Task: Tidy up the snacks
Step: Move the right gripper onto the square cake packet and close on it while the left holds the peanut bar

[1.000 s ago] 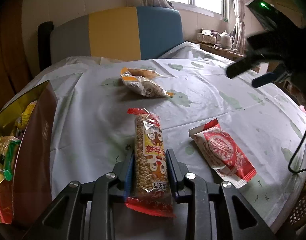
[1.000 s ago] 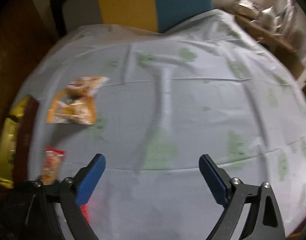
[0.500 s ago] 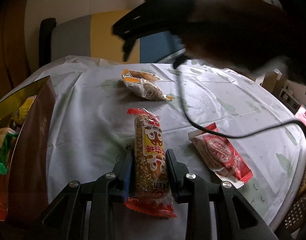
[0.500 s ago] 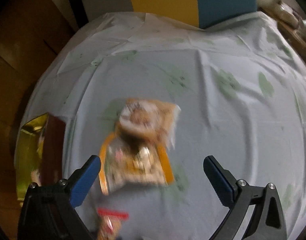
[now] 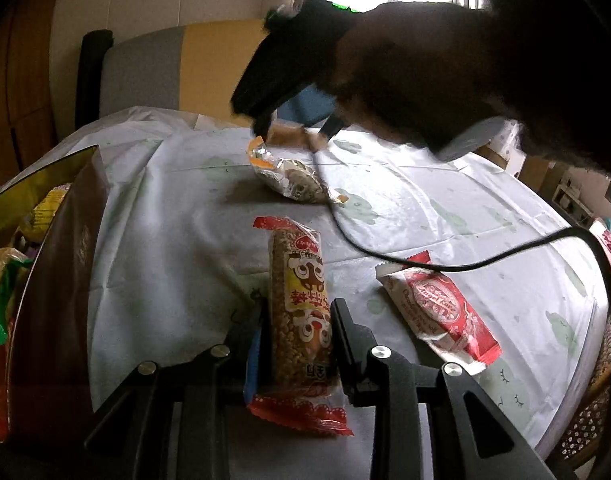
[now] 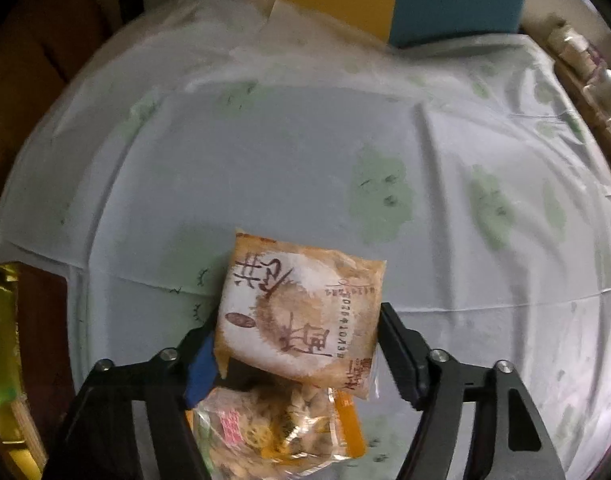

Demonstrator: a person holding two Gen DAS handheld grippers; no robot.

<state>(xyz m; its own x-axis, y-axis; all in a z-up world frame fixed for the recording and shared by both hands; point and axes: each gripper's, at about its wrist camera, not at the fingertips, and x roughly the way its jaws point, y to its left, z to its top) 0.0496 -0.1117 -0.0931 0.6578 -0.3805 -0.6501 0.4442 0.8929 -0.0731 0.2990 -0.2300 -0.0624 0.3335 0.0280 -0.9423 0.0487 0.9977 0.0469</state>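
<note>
The left gripper (image 5: 297, 344) is clamped on a long grain bar (image 5: 299, 312) in a red-ended wrapper, just above the tablecloth (image 5: 165, 240). The right gripper (image 6: 301, 344) points down at the far side, its jaws closing around a tan pastry packet (image 6: 301, 312) that lies partly over a clear orange-edged snack bag (image 6: 273, 436). A red wafer packet (image 5: 437, 312) lies near right; a snack-filled box (image 5: 53, 280) stands left.

A table under a pale cloth (image 5: 177, 216) carries a red wafer packet (image 5: 437, 312) near its right edge, an orange-trimmed clear bag (image 5: 293, 178) mid-table, and a brown box (image 5: 57, 292) at its left edge.
</note>
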